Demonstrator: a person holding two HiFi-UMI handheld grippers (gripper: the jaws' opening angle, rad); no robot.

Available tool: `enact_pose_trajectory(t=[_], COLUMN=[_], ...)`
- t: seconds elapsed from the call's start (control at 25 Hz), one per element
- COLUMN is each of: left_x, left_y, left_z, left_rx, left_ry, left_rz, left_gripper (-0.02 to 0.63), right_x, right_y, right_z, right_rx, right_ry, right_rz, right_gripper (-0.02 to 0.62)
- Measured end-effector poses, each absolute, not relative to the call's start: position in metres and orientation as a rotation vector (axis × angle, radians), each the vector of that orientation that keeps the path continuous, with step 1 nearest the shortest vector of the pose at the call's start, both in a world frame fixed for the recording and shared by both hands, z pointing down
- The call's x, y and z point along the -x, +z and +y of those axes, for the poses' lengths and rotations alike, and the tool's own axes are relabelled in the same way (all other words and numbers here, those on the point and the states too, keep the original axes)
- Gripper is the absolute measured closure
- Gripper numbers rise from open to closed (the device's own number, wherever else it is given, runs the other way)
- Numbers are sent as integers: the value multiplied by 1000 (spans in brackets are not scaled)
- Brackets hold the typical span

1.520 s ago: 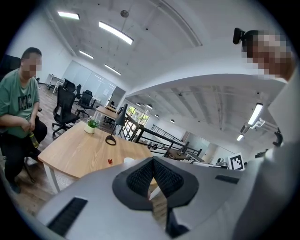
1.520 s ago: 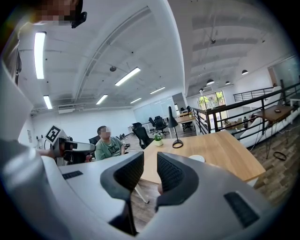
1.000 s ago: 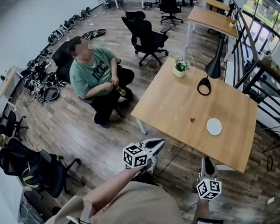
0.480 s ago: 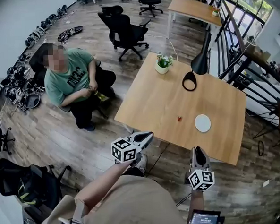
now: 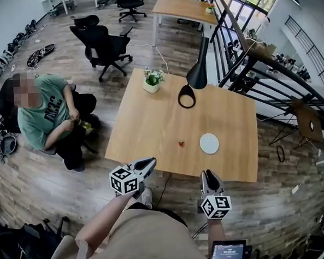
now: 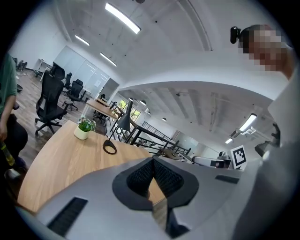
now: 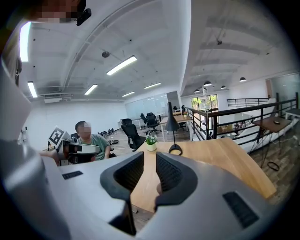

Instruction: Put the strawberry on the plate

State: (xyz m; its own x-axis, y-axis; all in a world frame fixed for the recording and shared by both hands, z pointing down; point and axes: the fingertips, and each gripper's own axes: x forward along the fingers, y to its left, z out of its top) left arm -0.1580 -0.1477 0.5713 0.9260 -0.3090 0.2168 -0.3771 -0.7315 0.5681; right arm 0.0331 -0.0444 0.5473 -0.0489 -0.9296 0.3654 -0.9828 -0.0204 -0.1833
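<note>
A small red strawberry (image 5: 181, 143) lies on the wooden table (image 5: 150, 121), near its front edge. A round white plate (image 5: 209, 143) sits just to its right, a short gap apart. Both grippers hover off the table, short of the front edge. My left gripper (image 5: 151, 162) (image 6: 153, 159) points at the table's front left part, its pads meeting with nothing between them. Below the plate, my right gripper (image 5: 208, 174) (image 7: 150, 161) aims at the table with a narrow gap between its jaws, empty. The jaws hide the strawberry in both gripper views.
A potted plant (image 5: 152, 80) and a black desk lamp (image 5: 194, 75) stand at the table's far side. A person in a green shirt (image 5: 43, 114) sits on the floor to the left. A black office chair (image 5: 105, 45) stands beyond, and a black railing (image 5: 257, 71) runs along the right.
The head view has swung, so the table sits more to the middle and nearer. Both grippers have come closer to the table's front edge, and their jaws stand as before.
</note>
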Motion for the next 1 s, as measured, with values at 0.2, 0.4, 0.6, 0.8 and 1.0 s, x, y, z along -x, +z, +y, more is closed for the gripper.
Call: enact_pose_trajectory(t=[0.2, 0.4, 0.6, 0.8, 1.0], left_x=[155, 160, 152, 139, 125], left_y=[577, 576, 570, 565, 565], left_z=[-161, -176, -184, -197, -210], left_rx=[-2469, -2448, -2455, -2457, -2397], left_ry=[137, 110, 121, 113, 83], left_rz=[-452, -486, -512, -591, -719], left_gripper=[606, 606, 605, 605, 606], right_x=[-30, -35, -43, -54, -77], right_y=[557, 555, 559, 568, 562], right_z=[-58, -78, -97, -123, -156], right_rx=[-2064, -2062, -2029, -1938, -1833], right_ry=[596, 572, 590, 621, 604], right_rz=[-2083, -2091, -2124, -2187, -2268], right_gripper=[517, 517, 517, 518, 518])
